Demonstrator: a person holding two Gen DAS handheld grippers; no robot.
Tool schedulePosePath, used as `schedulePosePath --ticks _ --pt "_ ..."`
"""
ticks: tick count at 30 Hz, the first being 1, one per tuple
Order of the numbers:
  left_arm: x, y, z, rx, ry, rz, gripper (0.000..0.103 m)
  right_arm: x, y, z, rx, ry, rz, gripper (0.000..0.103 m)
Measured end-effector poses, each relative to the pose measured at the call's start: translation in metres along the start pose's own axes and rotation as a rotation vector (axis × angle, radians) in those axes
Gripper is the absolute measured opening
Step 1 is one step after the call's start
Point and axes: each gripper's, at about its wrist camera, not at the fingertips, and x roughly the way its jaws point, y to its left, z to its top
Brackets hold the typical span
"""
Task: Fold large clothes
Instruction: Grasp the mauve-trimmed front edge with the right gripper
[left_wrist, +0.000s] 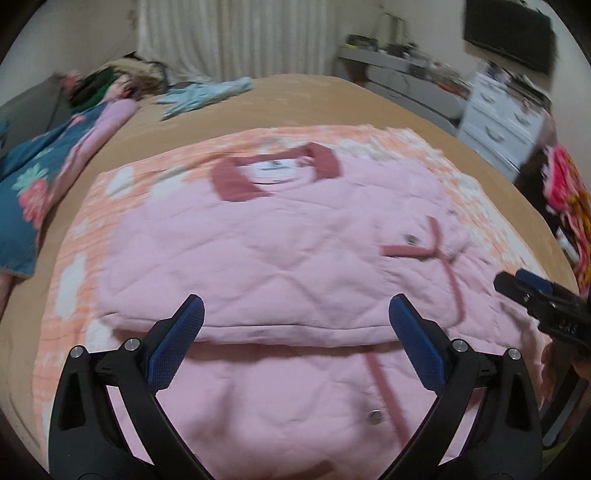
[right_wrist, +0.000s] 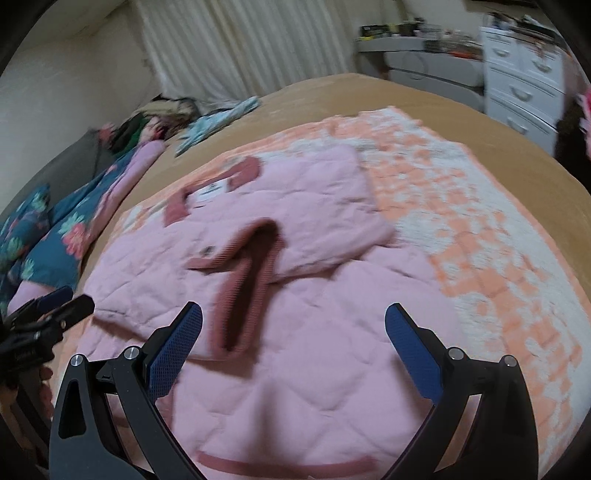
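Pink quilted jacket (left_wrist: 280, 258) flat beneath wide-apart jaws of both grippers.

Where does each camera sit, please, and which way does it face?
Left wrist: on the left hand-held gripper, angled down at the pink jacket; open fingers show, right hand-held gripper at right.
Right wrist: on the right hand-held gripper, angled down likewise; open fingers show, left one at left.
Shared: jacket, orange blanket, white drawers.
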Motion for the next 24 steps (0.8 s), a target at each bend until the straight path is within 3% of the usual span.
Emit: schedulePosePath --ticks 3,8,12,17,18,19,20,22,24 --pt "-0.007 0.025 0.0 -0.047 -0.017 0.035 0.094 0.014 0.017 0.008 -0.001 0.052 0.089 0.099" --pt "-0.014 0.063 0.0 -0.134 -0.029 0.056 0.094 0.047 0.044 0.017 -0.058 0.133 0.073 0.099" --pt "-0.013 0.084 -0.002 -0.189 -0.03 0.08 0.094 0.068 0.041 0.01 -0.001 0.176 0.072 0.099" --pt "-0.004 0.101 -0.003 -0.239 -0.029 0.101 0.094 0.089 0.027 0.002 0.087 0.254 0.14 0.097" --pt "-0.001 0.103 -0.005 -0.253 -0.023 0.108 0.094 0.089 0.026 0.001 0.09 0.244 0.143 0.081" --pt "0.001 0.105 -0.006 -0.258 -0.021 0.11 0.094 0.088 0.026 0.002 0.082 0.231 0.135 0.056" --pt "0.003 0.106 -0.007 -0.262 -0.019 0.109 0.094 0.085 0.029 0.003 0.063 0.213 0.135 0.05" --pt "0.007 0.106 -0.009 -0.268 -0.014 0.105 0.094 0.077 0.036 0.006 0.025 0.175 0.15 0.026" --pt "0.011 0.105 -0.009 -0.272 -0.006 0.101 0.094 0.06 0.05 0.016 -0.058 0.1 0.164 0.02"
